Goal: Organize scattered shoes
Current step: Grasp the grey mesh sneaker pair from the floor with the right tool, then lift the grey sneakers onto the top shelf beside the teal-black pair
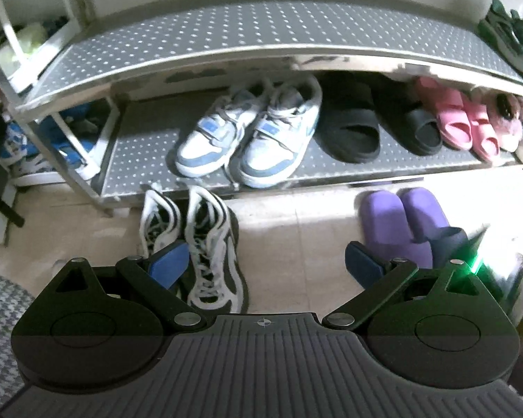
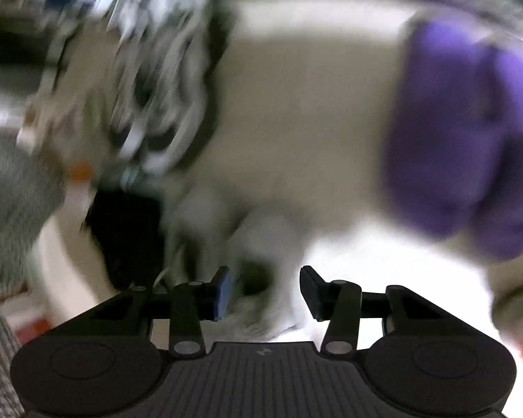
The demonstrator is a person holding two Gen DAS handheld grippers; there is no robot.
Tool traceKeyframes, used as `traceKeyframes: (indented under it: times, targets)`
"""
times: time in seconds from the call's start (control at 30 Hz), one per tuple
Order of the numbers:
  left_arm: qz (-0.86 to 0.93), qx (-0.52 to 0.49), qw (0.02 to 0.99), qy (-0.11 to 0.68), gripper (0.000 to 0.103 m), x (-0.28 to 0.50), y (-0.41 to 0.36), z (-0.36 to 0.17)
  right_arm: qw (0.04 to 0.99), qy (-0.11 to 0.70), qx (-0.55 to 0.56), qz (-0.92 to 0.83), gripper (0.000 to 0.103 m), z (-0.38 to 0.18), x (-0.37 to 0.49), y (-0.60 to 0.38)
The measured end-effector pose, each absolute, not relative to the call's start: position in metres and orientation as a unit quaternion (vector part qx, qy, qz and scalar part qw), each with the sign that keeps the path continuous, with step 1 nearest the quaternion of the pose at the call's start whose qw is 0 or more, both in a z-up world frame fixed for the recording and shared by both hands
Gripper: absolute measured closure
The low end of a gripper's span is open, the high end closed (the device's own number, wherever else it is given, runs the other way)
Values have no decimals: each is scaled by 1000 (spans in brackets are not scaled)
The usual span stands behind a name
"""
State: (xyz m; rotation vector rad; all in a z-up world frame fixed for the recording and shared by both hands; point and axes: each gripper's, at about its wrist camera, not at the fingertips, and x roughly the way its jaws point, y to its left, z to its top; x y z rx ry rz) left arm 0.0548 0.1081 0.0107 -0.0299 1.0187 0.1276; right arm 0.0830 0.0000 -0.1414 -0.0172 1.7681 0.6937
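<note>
In the left wrist view, a pair of black-and-white sneakers [image 1: 195,244] and a pair of purple slippers [image 1: 401,226] lie on the floor in front of a metal shoe rack [image 1: 226,52]. Its lower shelf holds white-and-blue sneakers [image 1: 247,132], black slides [image 1: 373,122] and pink slides [image 1: 467,122]. My left gripper [image 1: 266,268] is open and empty, above the floor between the two pairs. The right wrist view is blurred; the purple slippers [image 2: 463,132] show at right, the black-and-white sneakers [image 2: 164,80] at upper left. My right gripper [image 2: 265,292] is open and empty.
Dark green shoes [image 1: 512,35] sit on the rack's top shelf at far right. A white side rack [image 1: 28,35] with blue-and-white shoes [image 1: 28,149] stands at left. A houndstooth mat [image 1: 0,331] lies at lower left. The floor is beige tile [image 1: 296,237].
</note>
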Motion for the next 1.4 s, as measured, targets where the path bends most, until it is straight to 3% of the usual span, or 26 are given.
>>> traceKeyframes:
  times: [0.07, 0.27, 0.33, 0.37, 0.4, 0.47, 0.77, 1.13, 1.33, 1.37, 1.4]
  targets:
    - [67, -18, 869, 489, 4, 53, 114, 12, 587, 754, -6, 296, 48, -155, 63, 16]
    - [78, -29, 868, 490, 4, 49, 127, 13, 628, 741, -3, 237, 44, -198, 42, 48]
    - [84, -27, 867, 491, 4, 48, 131, 13, 646, 728, -37, 229, 51, -206, 37, 55]
    - [85, -27, 866, 492, 4, 48, 131, 12, 656, 715, -62, 233, 57, -206, 33, 58]
    - [86, -27, 865, 494, 4, 48, 132, 11, 666, 702, -87, 238, 70, -205, 29, 61]
    - [87, -29, 866, 491, 4, 48, 132, 13, 676, 682, -118, 253, 78, -199, 23, 63]
    - [75, -32, 894, 441, 4, 40, 120, 35, 748, 610, -39, 258, 83, -74, 48, -14]
    - [-4, 8, 914, 405, 4, 36, 80, 44, 917, 373, -14, 142, 84, 123, 126, -127]
    - [-4, 13, 907, 420, 4, 46, 76, 35, 946, 295, -78, 107, 84, 174, 213, -128]
    - [-3, 18, 905, 424, 4, 49, 75, 33, 950, 279, -101, 102, 81, 169, 237, -124]
    - [-2, 22, 903, 428, 4, 51, 74, 30, 952, 262, -124, 97, 71, 164, 261, -121]
